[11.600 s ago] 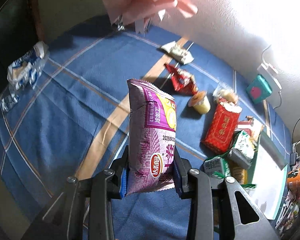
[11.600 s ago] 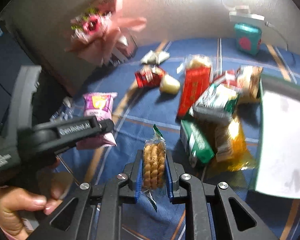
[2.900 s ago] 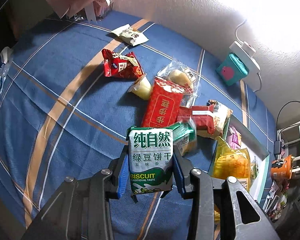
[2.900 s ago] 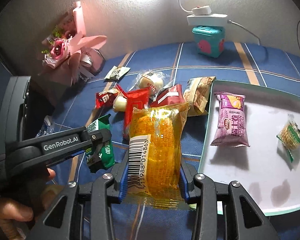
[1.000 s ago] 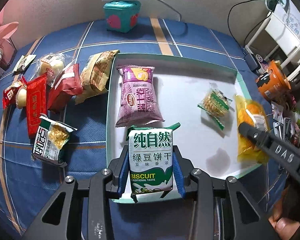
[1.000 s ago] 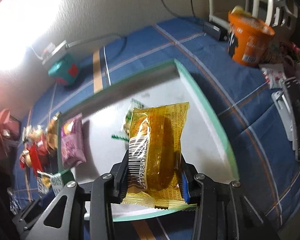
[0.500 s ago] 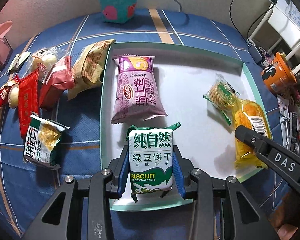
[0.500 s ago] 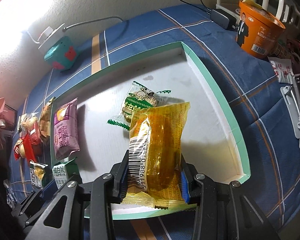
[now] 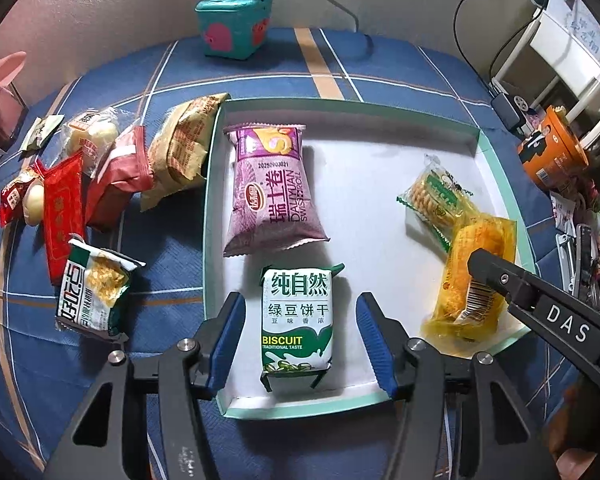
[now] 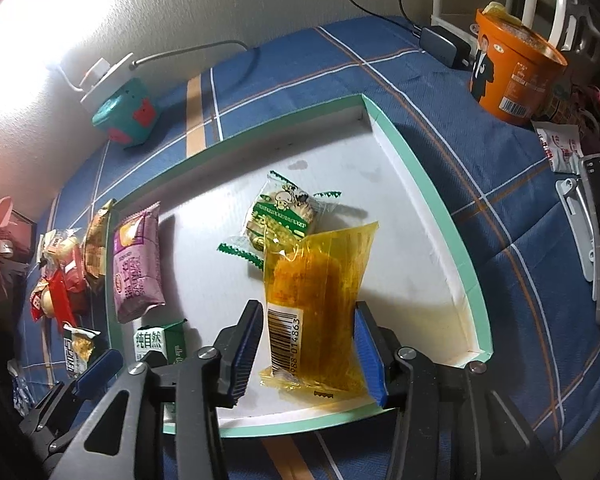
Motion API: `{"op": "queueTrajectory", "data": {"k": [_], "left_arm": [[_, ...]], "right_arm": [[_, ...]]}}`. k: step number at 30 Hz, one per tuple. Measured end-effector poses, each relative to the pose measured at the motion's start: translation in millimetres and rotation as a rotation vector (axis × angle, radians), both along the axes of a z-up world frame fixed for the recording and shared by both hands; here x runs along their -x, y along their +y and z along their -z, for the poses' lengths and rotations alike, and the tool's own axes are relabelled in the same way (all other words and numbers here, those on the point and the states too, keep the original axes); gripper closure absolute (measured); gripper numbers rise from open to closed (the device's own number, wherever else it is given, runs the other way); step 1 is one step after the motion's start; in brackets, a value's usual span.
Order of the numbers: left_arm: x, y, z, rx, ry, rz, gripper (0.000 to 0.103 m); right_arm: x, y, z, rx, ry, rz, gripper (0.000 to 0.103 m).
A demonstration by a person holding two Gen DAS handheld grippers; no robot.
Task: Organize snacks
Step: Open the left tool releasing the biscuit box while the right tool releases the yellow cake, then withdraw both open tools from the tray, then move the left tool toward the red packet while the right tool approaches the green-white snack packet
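A white tray with a teal rim [image 9: 360, 208] [image 10: 400, 272] lies on the blue plaid cloth. My left gripper [image 9: 300, 344] has its jaws opening. The green biscuit pack [image 9: 298, 320] lies flat on the tray floor between the blue pads, with a clear gap on each side. My right gripper [image 10: 308, 354] also has its jaws opening. The yellow transparent pack [image 10: 316, 300] [image 9: 472, 272] rests on the tray's near right part between the pads, which stand just off it. A purple roll pack [image 9: 276, 196] and a small cracker pack [image 9: 436, 196] also lie in the tray.
Several loose snacks lie left of the tray: a green-white pack [image 9: 92, 292], red packs [image 9: 64, 208] and a tan pack [image 9: 184, 152]. A teal box [image 9: 234, 26] and a power strip stand at the wall. An orange noodle cup [image 10: 516, 76] and clutter line the right side.
Both grippers' jaws have spread. The green biscuit pack left the left pads and now lies on the tray. The yellow pack has sunk and tilted between the right pads.
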State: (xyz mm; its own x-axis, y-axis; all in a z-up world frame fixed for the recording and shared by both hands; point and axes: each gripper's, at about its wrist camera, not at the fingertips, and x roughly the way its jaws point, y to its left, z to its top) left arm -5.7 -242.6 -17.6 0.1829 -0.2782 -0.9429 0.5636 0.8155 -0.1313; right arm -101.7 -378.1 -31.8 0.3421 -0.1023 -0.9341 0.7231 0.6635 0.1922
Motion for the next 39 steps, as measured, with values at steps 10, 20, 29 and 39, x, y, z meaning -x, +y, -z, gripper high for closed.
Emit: {"op": "queueTrajectory", "data": {"k": [10,20,29,39], "left_arm": [[-22.8,29.6,-18.0,-0.027,-0.052,-0.137,0.03],[-47.4,72.1,-18.6,-0.106,-0.078,-0.324,0.01],[-63.9,89.7,-22.9,-0.092,-0.103,-0.341,0.0],[-74.0,120.9,-42.9,-0.069,-0.149,-0.385,0.0]], "right_arm": [[-2.3,4.2,-4.4,0.01,-0.018,-0.027,0.029],[-9.9,13.1,-4.7,0.014,-0.025,-0.066,0.006],[-19.4,28.5,-20.2,0.05,-0.063,-0.111,0.0],[-26.8,45.3,-42.5,0.052,-0.161,-0.137,0.0]]}}
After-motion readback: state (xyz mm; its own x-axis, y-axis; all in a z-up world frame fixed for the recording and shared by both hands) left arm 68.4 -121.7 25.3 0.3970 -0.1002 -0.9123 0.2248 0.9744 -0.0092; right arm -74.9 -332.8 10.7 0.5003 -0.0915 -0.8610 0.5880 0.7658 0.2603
